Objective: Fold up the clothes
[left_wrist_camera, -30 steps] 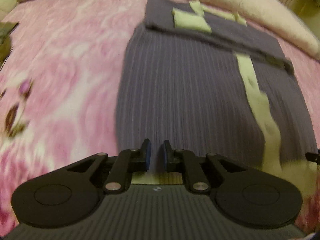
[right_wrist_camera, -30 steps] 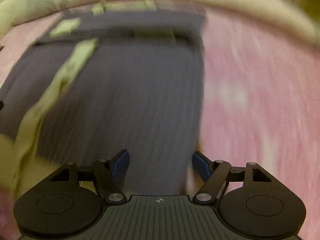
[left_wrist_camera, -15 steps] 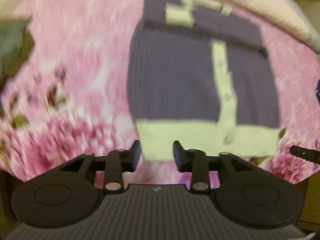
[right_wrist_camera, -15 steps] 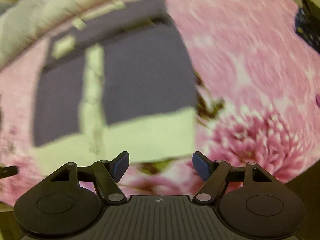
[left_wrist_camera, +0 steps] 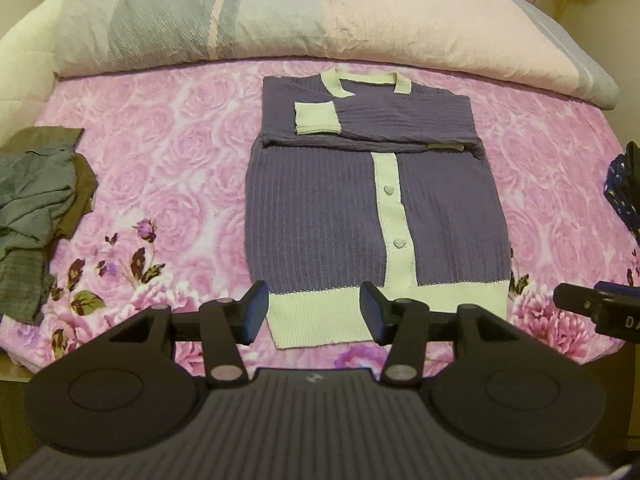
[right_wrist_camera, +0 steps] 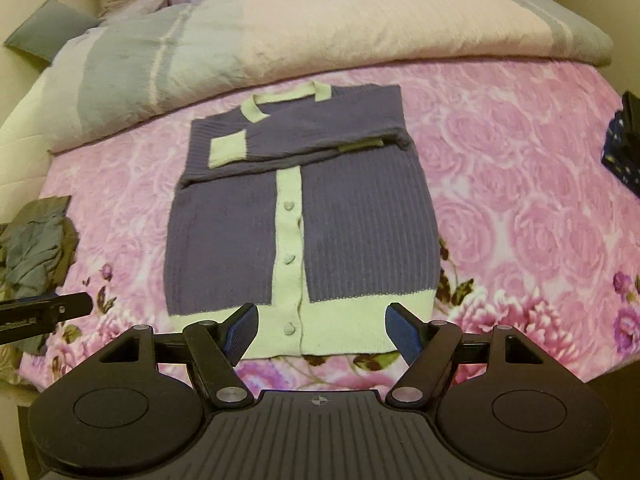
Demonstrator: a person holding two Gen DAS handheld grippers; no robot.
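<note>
A purple ribbed cardigan with pale green trim lies flat on the pink flowered bedspread. Its sleeves are folded across the chest, one green cuff on top. My left gripper hovers high above the green hem near the bed's front edge; its jaws are opening and hold nothing. My right gripper hangs above the same hem, open and empty. Each gripper's tip shows at the edge of the other view.
A rumpled grey-green pile of clothes lies at the bed's left edge. A dark blue patterned item sits at the right edge. A large pale duvet runs along the far side.
Both grippers rose well above the cardigan, so the whole garment now shows. The left jaws went from nearly shut at the hem to apart. The right jaws stayed wide.
</note>
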